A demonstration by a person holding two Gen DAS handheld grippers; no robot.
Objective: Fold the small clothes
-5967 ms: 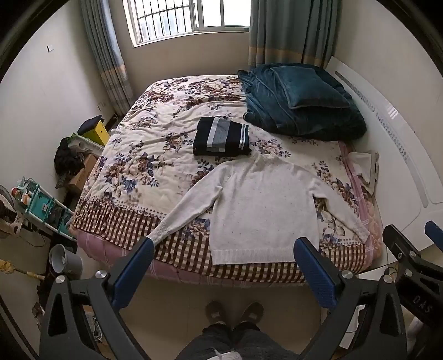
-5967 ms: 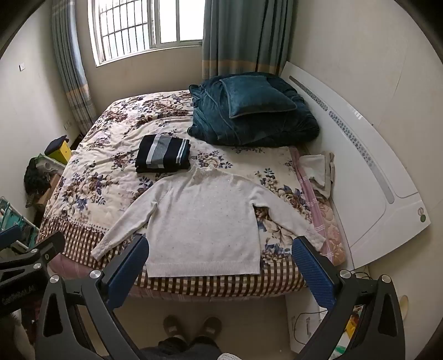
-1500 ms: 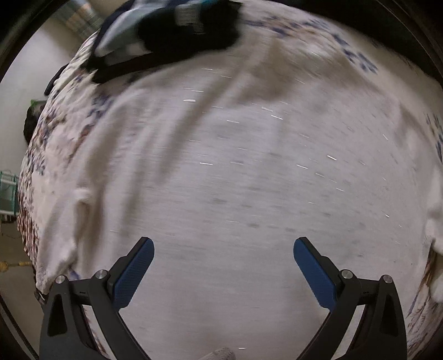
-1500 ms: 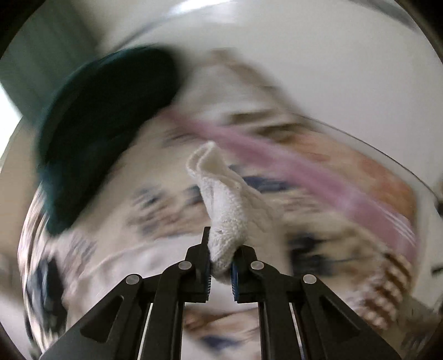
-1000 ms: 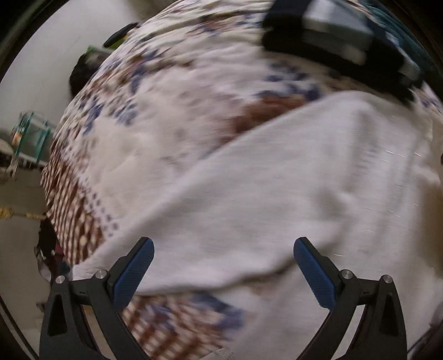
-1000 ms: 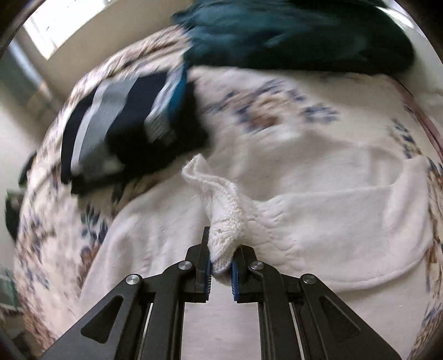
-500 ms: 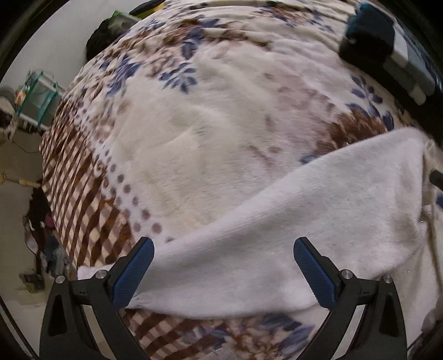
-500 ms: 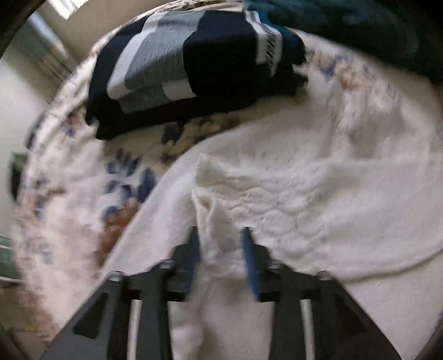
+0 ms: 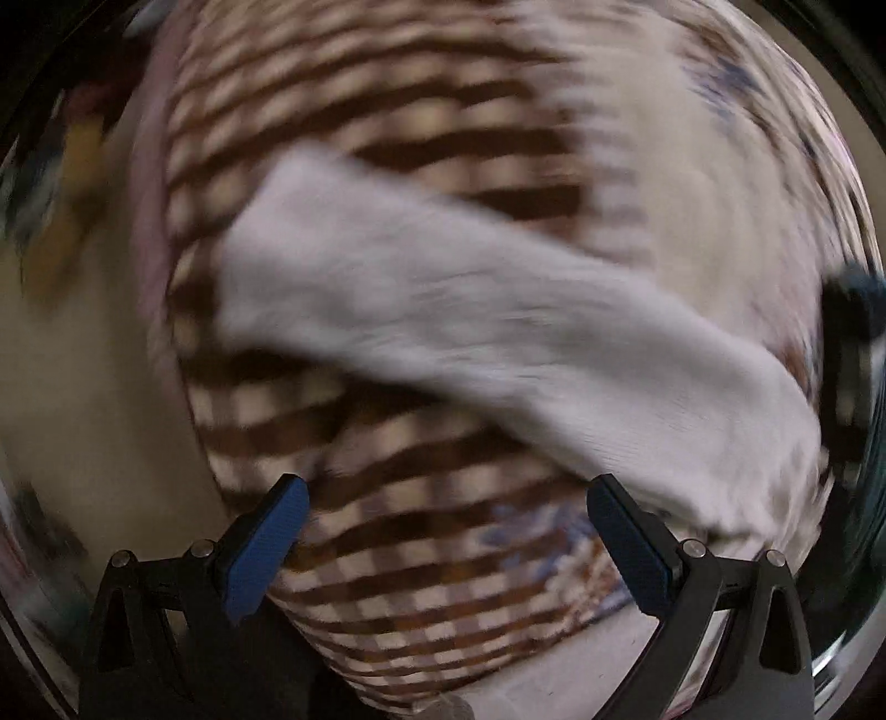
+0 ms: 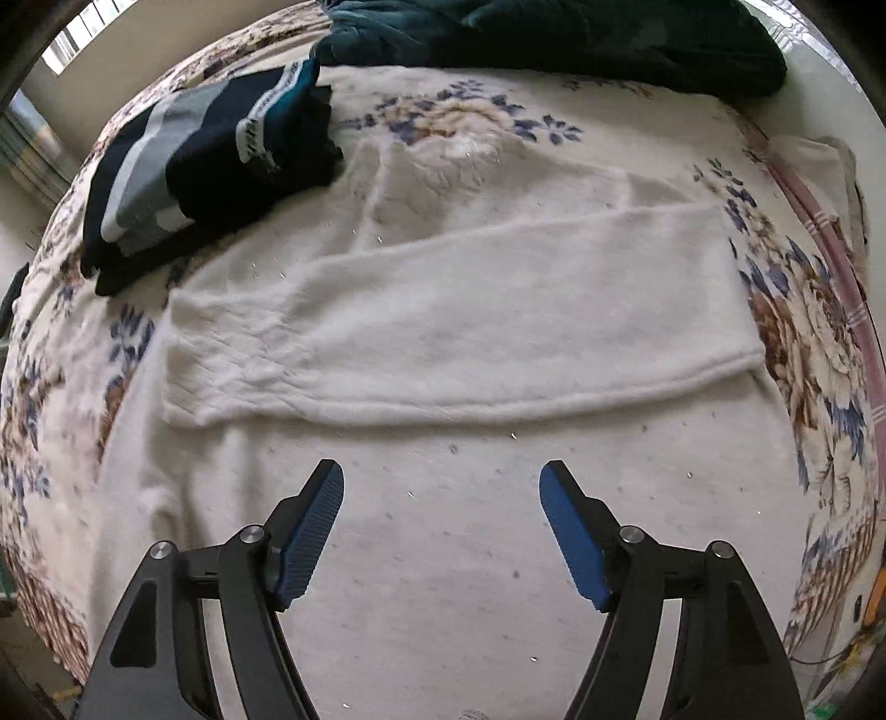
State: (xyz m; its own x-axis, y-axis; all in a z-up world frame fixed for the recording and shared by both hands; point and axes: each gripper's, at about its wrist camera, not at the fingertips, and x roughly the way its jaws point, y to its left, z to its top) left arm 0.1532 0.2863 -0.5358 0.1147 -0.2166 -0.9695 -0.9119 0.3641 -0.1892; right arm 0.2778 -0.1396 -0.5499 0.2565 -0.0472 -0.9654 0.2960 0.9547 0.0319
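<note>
A cream knit sweater (image 10: 443, 526) lies flat on the floral bedspread (image 10: 803, 332). Its right sleeve (image 10: 470, 327) is folded across the chest, with the cuff (image 10: 188, 360) at the left. My right gripper (image 10: 442, 493) hovers over the sweater's body below that sleeve; its jaws are opening and nothing is between them. In the blurred left wrist view the other sleeve (image 9: 470, 332) lies stretched over the checked border (image 9: 415, 581) of the bedspread. My left gripper (image 9: 446, 504) is open above the border, just below that sleeve and not touching it.
A folded navy, grey and white striped garment (image 10: 194, 160) sits beyond the sweater's left shoulder. A dark teal quilt (image 10: 554, 39) is heaped at the far end of the bed. The bed's edge and the floor (image 9: 83, 387) show at the left of the left wrist view.
My right gripper let go of the sleeve cuff, which now lies flat across the sweater's chest, and its jaws spread wide. My left gripper swept along the other sleeve toward the cuff at the bed's edge.
</note>
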